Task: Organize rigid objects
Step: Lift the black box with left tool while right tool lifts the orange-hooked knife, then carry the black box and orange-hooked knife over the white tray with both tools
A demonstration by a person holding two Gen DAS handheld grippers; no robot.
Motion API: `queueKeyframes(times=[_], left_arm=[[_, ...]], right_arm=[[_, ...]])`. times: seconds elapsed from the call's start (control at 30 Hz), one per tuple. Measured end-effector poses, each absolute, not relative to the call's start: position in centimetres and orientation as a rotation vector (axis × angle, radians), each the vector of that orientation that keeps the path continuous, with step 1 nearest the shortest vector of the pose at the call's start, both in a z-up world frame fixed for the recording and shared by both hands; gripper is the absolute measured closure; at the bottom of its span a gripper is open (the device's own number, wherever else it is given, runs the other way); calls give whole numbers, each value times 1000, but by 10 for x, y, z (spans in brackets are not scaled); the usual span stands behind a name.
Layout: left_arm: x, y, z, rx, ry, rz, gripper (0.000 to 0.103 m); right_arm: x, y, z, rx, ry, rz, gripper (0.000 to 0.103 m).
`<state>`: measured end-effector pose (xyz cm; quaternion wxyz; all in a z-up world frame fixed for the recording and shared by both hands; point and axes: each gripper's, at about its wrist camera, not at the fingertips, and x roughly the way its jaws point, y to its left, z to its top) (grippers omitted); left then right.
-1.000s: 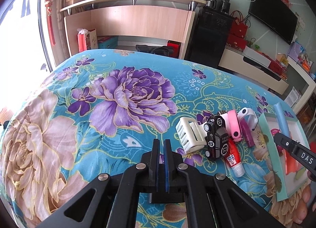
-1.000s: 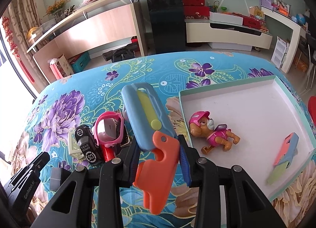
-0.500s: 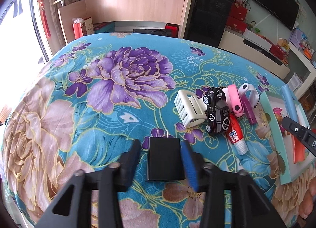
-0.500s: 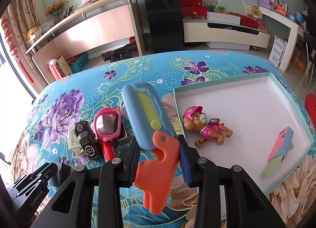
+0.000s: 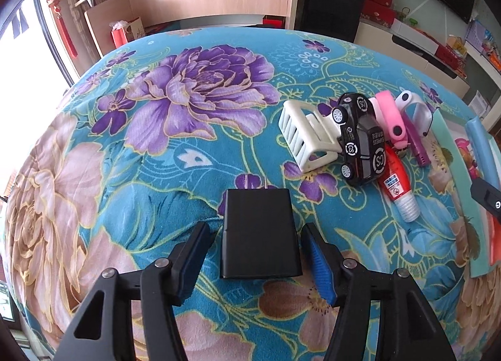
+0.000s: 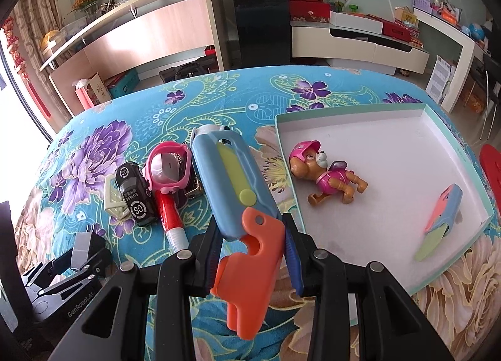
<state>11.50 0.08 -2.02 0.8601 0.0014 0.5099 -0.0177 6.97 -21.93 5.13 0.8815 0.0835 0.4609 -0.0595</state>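
Note:
A black plug-in charger [image 5: 258, 204] lies flat on the flowered cloth, prongs pointing away. My left gripper [image 5: 256, 227] is open and straddles it, with a gap between each pad and the charger's sides. My right gripper [image 6: 252, 226] is shut on a blue and orange toy gun [image 6: 228, 173], held over the cloth just left of a white tray with a green rim [image 6: 454, 142]. In the tray lie a pink dog figure [image 6: 325, 176] and a small blue and orange toy [image 6: 444, 207].
A pile sits between the grippers: a white hair claw [image 5: 307, 139], a black toy car [image 5: 360, 142], a red tube [image 5: 397, 185] and pink [image 5: 389, 114] and purple pieces. The cloth's far edge drops off toward a counter and cabinets.
The left gripper went from shut to open and came down toward the cloth, so the charger now lies between its fingers. The right gripper and its toy gun have barely moved.

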Motion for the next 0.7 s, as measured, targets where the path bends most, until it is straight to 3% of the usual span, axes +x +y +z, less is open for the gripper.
queueKeyframes(times=[0.17,0.23,0.3,0.7], left_arm=[[115,-3,-21,31,1053,-27,40],[115,-3,-20,26,1054,-34,53],[115,-4,-19,34,1054,-30,59],[109,-13,10,48,994,-40,59]], right_arm=[[71,-222,46,187,976,-122,65],[72,-223,45,192,980,-122,65],[72,-224,43,195,984,-122,65],[72,-236,50,235,951,-122,65]])
